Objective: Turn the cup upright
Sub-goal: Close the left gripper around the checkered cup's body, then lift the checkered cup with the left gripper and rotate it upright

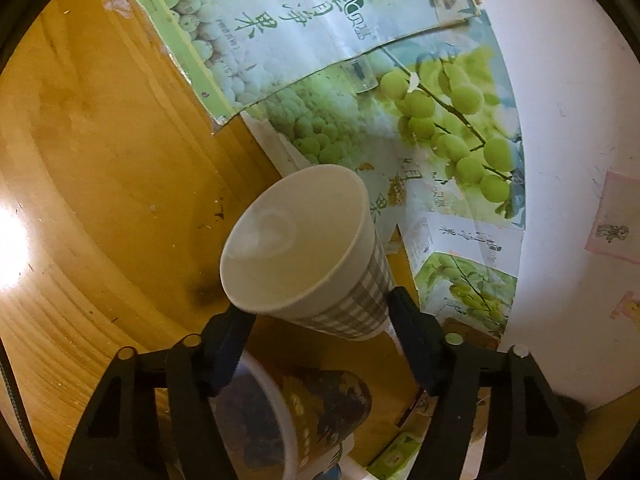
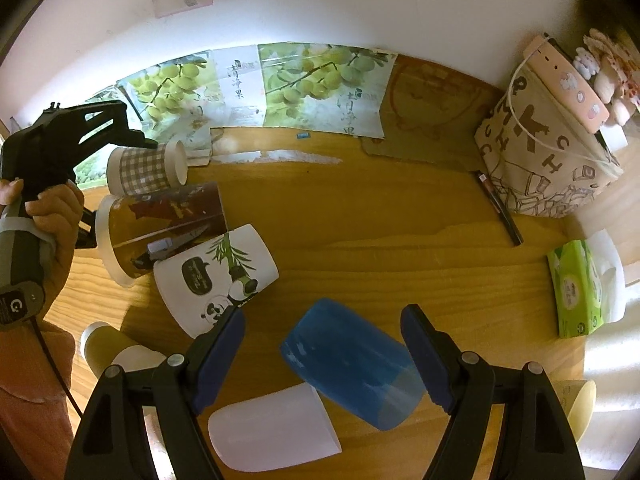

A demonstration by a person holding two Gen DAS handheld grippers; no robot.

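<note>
My left gripper [image 1: 320,312] is shut on a grey-checked paper cup [image 1: 304,256], held above the wooden table with its open mouth tilted toward the camera. In the right wrist view the same cup [image 2: 144,170] lies on its side in the left gripper [image 2: 140,140] at the far left. My right gripper [image 2: 324,344] is open, its fingers on either side of a blue cup [image 2: 352,364] that lies on its side on the table [image 2: 360,220].
A brown printed cup [image 2: 160,224], a panda cup [image 2: 216,276], a white cup [image 2: 272,428] and a beige paper cup [image 2: 116,352] lie on their sides. Grape-printed cardboard [image 2: 280,84] lines the wall. A fabric bag [image 2: 548,152], a pen [image 2: 500,208] and a tissue pack [image 2: 576,296] are at right.
</note>
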